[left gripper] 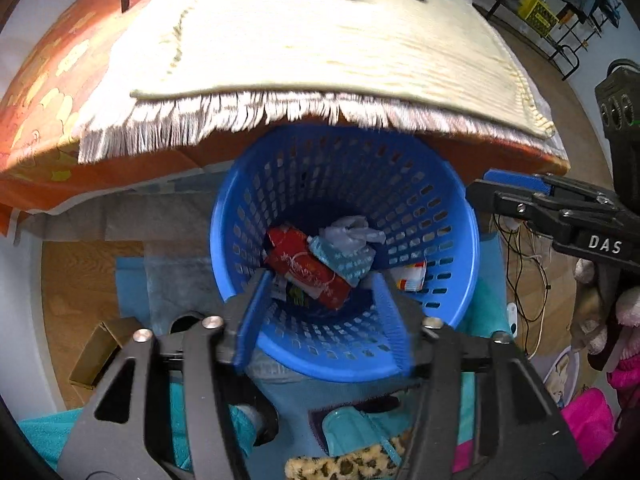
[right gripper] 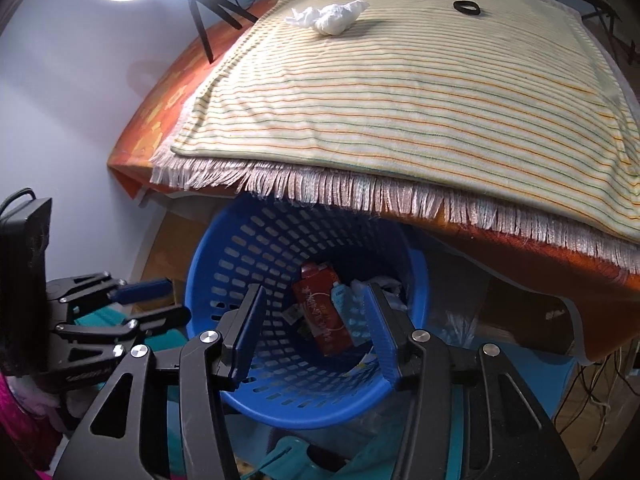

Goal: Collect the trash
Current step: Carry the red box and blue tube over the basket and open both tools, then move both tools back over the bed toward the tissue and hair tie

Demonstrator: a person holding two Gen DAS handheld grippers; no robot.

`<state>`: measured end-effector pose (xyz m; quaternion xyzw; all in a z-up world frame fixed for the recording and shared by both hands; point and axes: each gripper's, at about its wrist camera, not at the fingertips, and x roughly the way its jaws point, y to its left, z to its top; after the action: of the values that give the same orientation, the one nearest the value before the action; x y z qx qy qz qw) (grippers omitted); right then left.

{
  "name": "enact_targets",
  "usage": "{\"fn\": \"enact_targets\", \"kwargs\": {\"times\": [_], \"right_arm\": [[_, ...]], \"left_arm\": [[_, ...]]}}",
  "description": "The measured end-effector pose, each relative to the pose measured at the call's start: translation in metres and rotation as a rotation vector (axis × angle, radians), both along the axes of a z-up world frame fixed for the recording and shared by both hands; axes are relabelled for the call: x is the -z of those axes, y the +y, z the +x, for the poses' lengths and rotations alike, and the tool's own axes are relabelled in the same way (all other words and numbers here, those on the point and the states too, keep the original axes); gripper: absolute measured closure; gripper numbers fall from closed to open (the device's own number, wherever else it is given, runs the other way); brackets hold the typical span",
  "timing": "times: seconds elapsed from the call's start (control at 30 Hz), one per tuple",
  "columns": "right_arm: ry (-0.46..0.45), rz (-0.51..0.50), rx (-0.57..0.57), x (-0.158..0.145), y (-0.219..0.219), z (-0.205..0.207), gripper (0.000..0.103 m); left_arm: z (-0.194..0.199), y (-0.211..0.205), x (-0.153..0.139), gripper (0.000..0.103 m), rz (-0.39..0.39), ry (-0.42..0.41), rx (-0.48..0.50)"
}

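I have both grippers poised over the blue perforated basket (left gripper: 344,248), which stands on the floor tucked just under the fringed edge of the bed. My left gripper (left gripper: 322,314) has its jaws roughly half open with nothing between the pads, only the basket's interior showing through the gap; my right gripper (right gripper: 316,334) stands likewise, part open and empty, above the basket's mouth. In the bottom of the basket lie a red wrapper (left gripper: 310,270), a pale blue patterned packet (left gripper: 344,258) and a scrunched clear plastic bag (left gripper: 352,232). What I judge is left to collect sits well away up on the striped blanket (right gripper: 400,92): a crumpled white tissue (right gripper: 330,18), and near it a small black ring (right gripper: 467,7) that looks like a hair tie, though I can't be sure it counts as trash. The tissue should be very light, soft and compressible, no risk of breaking, but it may flatten or tear and slip out if I only pinch a loose tail. I'd take it across the fat, wadded middle, coming down from above with the jaws opened wider than the wad, and close gently but fully. The danger I see is snagging the blanket underneath along with it, since the cloth is soft and would lift too.
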<state>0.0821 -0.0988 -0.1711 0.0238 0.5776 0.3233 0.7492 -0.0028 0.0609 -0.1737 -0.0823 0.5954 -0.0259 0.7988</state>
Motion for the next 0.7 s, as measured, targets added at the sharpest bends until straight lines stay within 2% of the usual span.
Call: {"fn": "enact_targets", "kwargs": {"times": [0.3, 0.33, 0.4, 0.5, 0.7], "right_arm": [[-0.006, -0.019, 0.029, -0.002, -0.006, 0.005, 0.048], [-0.008, -0.022, 0.032, -0.003, -0.007, 0.006, 0.048], [-0.017, -0.028, 0.041, -0.005, -0.009, 0.007, 0.046], [-0.023, -0.034, 0.056, -0.006, -0.012, 0.010, 0.041], [-0.034, -0.035, 0.086, -0.009, -0.021, 0.018, 0.041]], "left_arm": [[0.004, 0.002, -0.007, 0.046, 0.007, -0.031, -0.013], [0.005, 0.002, -0.008, 0.045, 0.012, -0.038, -0.013], [0.006, 0.001, -0.011, 0.036, 0.016, -0.050, -0.011], [0.010, -0.001, -0.017, 0.035, 0.020, -0.071, -0.009], [0.023, -0.003, -0.026, 0.035, 0.032, -0.097, -0.005]]}}
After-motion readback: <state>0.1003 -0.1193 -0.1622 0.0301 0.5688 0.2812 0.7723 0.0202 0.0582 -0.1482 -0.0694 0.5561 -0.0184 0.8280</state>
